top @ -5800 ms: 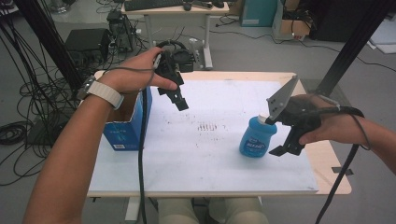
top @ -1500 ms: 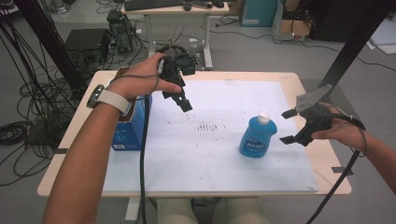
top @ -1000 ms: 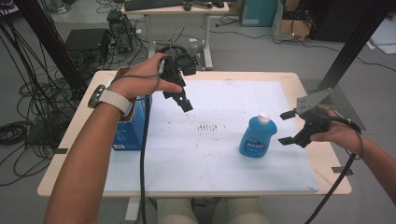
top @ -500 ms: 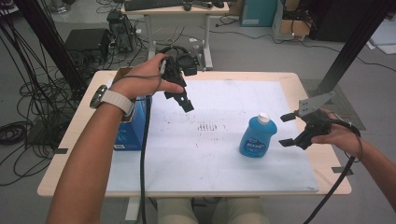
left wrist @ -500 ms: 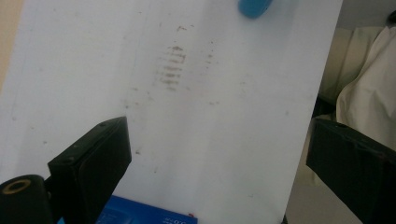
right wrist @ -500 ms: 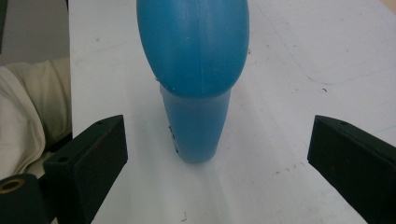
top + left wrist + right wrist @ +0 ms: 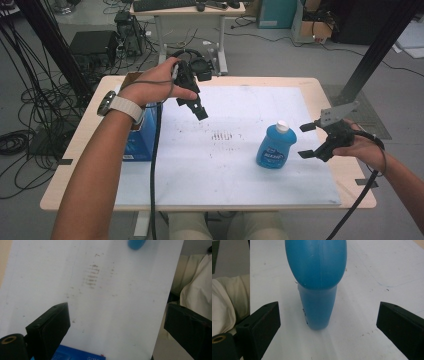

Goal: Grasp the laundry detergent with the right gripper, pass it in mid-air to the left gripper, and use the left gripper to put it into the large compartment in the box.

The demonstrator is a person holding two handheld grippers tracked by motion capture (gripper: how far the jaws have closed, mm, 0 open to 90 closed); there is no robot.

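The blue bottle [image 7: 275, 146] stands upright on the white mat [image 7: 220, 170], right of centre, near the mat's right edge. The right gripper [image 7: 307, 141] sits just beside it, jaws wide, not touching. The left gripper [image 7: 196, 106] hovers over open mat, jaws wide, beside the blue box [image 7: 141, 135] at the mat's left edge.

A white sheet [image 7: 240, 160] covers the wooden counter [image 7: 70, 165], smudged dark near its centre. A blue bottle [image 7: 276, 146] stands upright at four o'clock; a blue box [image 7: 141, 142], perhaps cardboard, sits at nine o'clock.
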